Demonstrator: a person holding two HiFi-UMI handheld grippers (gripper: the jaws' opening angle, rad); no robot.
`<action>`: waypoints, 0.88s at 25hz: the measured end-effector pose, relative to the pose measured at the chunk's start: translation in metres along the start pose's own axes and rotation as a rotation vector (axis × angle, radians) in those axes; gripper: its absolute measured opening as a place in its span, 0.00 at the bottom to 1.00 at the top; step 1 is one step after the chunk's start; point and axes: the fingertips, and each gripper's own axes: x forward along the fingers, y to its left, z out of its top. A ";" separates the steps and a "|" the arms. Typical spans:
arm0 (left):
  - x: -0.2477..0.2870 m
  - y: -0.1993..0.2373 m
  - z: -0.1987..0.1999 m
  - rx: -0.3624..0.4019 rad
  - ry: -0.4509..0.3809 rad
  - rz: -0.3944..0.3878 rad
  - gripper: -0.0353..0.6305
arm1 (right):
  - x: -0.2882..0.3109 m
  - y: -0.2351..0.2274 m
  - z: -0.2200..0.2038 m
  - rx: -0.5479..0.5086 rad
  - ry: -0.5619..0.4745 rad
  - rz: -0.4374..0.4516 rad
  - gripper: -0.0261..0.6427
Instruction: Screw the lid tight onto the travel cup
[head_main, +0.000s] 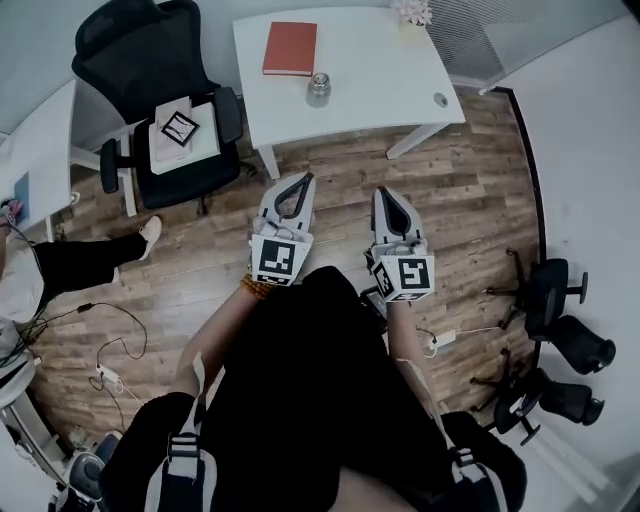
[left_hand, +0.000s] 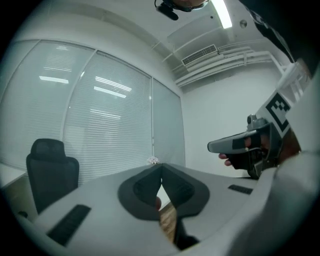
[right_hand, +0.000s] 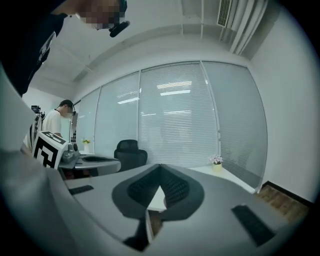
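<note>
One white table spans the top of the head view; a black chair stands at upper left beside it; at centre, over the wood floor, I hold my left gripper and right gripper side by side, each with jaws pressed together on nothing; a red book lies on the table; the cup stands just below the book, well apart from both grippers; a small round piece lies near the table's right edge.
</note>
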 end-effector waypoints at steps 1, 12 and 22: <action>0.015 0.007 -0.001 0.008 0.002 -0.009 0.07 | 0.013 -0.011 0.002 0.001 -0.002 -0.013 0.04; 0.133 0.054 -0.025 0.032 0.104 0.079 0.07 | 0.135 -0.109 0.001 0.038 0.034 0.105 0.04; 0.195 0.090 -0.073 0.067 0.202 0.068 0.11 | 0.237 -0.142 0.011 -0.032 0.108 0.319 0.04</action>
